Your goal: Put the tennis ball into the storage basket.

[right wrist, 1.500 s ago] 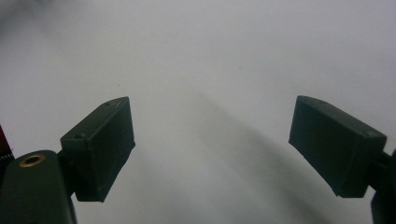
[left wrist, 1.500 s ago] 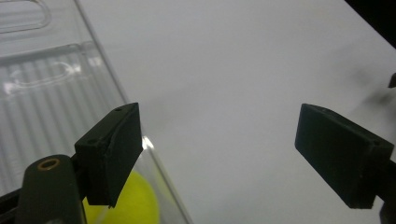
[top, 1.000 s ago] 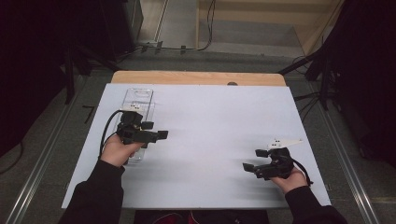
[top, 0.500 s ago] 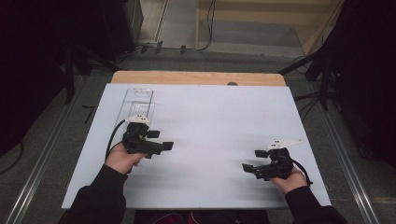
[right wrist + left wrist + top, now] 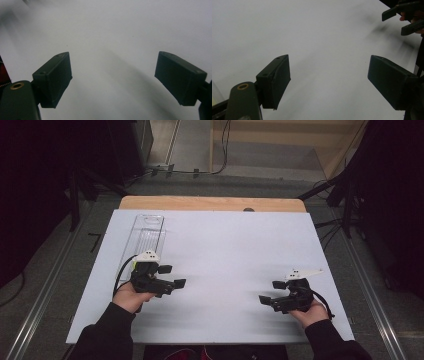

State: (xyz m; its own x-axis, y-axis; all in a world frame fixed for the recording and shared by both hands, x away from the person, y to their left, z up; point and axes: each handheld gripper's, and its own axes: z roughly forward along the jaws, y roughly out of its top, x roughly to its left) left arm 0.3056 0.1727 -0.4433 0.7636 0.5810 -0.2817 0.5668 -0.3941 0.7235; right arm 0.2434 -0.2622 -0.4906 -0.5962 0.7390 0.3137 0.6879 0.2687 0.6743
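Clear tray (image 5: pixel 146 236): long, see-through, lying flat at the far-left part of the white table (image 5: pixel 235 245), its length running away from you. Looks empty, though its clear plastic makes that hard to judge. A sliver of its rounded near end may be what shows at the bottom-left edge of the left gripper view.

Left gripper (image 5: pixel 172 276): in your left hand (image 5: pixel 131 294), just beside the tray's near end and not touching it. Jaws point right, toward the table's middle, away from the tray.

Left tongs: wide apart, nothing between them; bare table shows through the gap in the left gripper view (image 5: pixel 328 82).

Right gripper (image 5: pixel 267 300): in your right hand (image 5: pixel 307 311), well apart from the tray at the near right of the table, jaws pointing left.

Right tongs: wide apart, holding nothing; bare table between them in the right gripper view (image 5: pixel 113 78).

Gripper facing: your right gripper's jaw tips show at the top right of the left gripper view (image 5: pixel 405 18).

Progress: nothing gripped, tray sits square on the table. Either the work on the tray has not begun or it is already put down; I judge you are between steps.

Left to do: cannot tell beyond this, since no other item lies on the table.
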